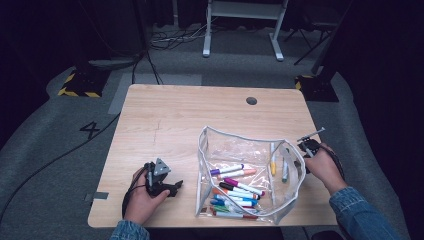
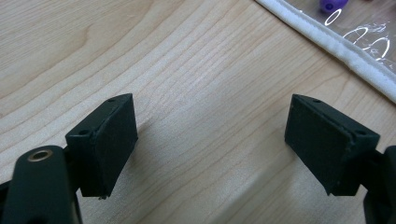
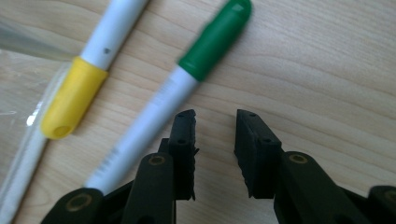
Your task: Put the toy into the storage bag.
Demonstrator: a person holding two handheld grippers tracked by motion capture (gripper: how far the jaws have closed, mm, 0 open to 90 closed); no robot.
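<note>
My right tool sits low over the pale wood-grain bench, jaws narrowly parted with nothing between them. The green-capped white marker lies just beside its left jaw, the yellow-capped marker beyond. My left tool gapes wide over bare bench, near the clear plastic pouch's white piped edge.

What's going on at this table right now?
A person sits at a wooden table with a gripper in each hand, working around a clear pouch full of coloured markers. The right gripper is down low beside a green-capped marker and a yellow-capped marker; its jaws stand a little apart with nothing between them, the green one just to one side. The left gripper rests near the pouch's white edge, jaws wide open over bare wood.
</note>
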